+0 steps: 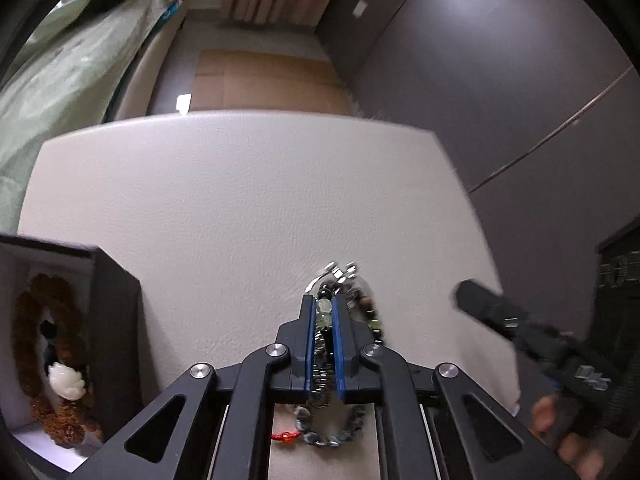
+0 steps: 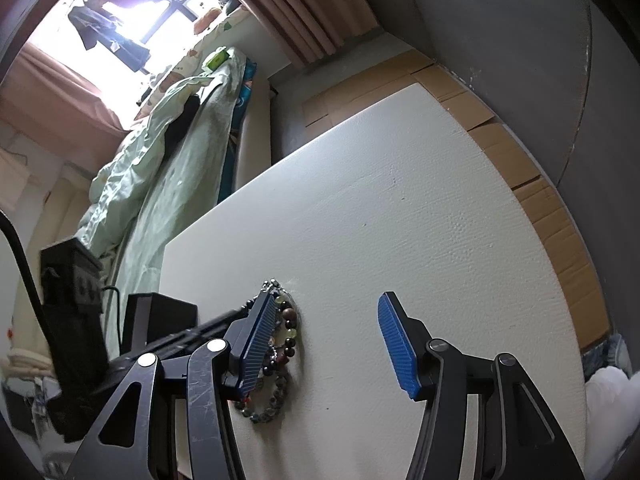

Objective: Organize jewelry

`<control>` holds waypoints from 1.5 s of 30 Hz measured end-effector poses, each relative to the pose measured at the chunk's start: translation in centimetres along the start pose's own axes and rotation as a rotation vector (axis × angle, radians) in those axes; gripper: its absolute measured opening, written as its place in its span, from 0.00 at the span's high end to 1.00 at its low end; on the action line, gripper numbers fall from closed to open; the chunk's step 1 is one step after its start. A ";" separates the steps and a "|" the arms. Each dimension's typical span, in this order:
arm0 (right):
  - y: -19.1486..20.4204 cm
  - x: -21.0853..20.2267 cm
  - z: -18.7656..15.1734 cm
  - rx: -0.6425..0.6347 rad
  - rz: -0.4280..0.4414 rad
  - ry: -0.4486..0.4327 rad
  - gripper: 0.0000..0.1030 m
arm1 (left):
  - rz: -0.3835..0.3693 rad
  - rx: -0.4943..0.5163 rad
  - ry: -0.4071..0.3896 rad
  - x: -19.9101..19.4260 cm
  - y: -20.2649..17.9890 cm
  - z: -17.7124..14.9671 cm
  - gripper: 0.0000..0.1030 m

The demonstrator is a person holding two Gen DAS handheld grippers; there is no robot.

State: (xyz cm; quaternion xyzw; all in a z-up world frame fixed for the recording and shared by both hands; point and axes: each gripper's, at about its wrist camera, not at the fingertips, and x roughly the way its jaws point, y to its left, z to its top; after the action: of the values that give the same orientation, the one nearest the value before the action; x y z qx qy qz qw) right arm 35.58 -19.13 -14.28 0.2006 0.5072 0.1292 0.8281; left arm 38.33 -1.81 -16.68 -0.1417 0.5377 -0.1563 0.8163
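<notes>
A big white table filled most of both views. A black box stood open at its left edge, and a brown bead bracelet with a white charm lay inside it. A small pile of bracelets lay on the table, near the box. The left gripper pointed down at the pile, and its blue pads were squeezed tight on some pale green beads. The right gripper hung just beside the pile with its jaws apart and nothing between them.
</notes>
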 end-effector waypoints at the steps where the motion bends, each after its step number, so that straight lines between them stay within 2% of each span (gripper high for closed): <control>1: 0.0 0.1 0.0 -0.001 -0.002 0.000 0.46 | -0.019 0.007 -0.015 -0.6 -0.1 0.1 0.92; 6: 0.3 0.5 0.1 -0.002 -0.006 0.004 0.46 | -0.103 0.024 -0.069 -2.9 -0.7 0.2 0.92; 14: 0.9 0.8 0.0 -0.026 -0.008 0.006 0.46 | -0.169 0.035 -0.171 -6.5 -1.1 0.8 0.92; 21: 2.2 2.0 -0.1 -0.066 -0.007 0.031 0.50 | -0.155 -0.016 -0.250 -9.0 1.1 1.6 0.92; 25: 3.8 3.1 -0.1 -0.124 0.001 0.055 0.53 | -0.140 -0.045 -0.270 -9.8 2.7 1.7 0.92; 33: 6.1 6.0 -0.3 -0.190 -0.003 0.126 0.54 | -0.137 -0.077 -0.303 -11.6 5.0 1.8 0.92; 39: 6.9 7.1 -0.6 -0.213 -0.040 0.156 0.54 | -0.131 -0.090 -0.323 -13.4 6.0 0.9 0.92; 45: 8.2 7.2 -1.2 -0.281 -0.128 0.146 0.55 | -0.096 -0.088 -0.328 -14.7 7.0 0.1 0.92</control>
State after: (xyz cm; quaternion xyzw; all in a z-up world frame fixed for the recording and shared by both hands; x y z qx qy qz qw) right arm 37.65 -8.62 -16.70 0.0401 0.5547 0.1603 0.8155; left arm 33.65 10.60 -7.23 -0.2265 0.3964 -0.1464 0.8776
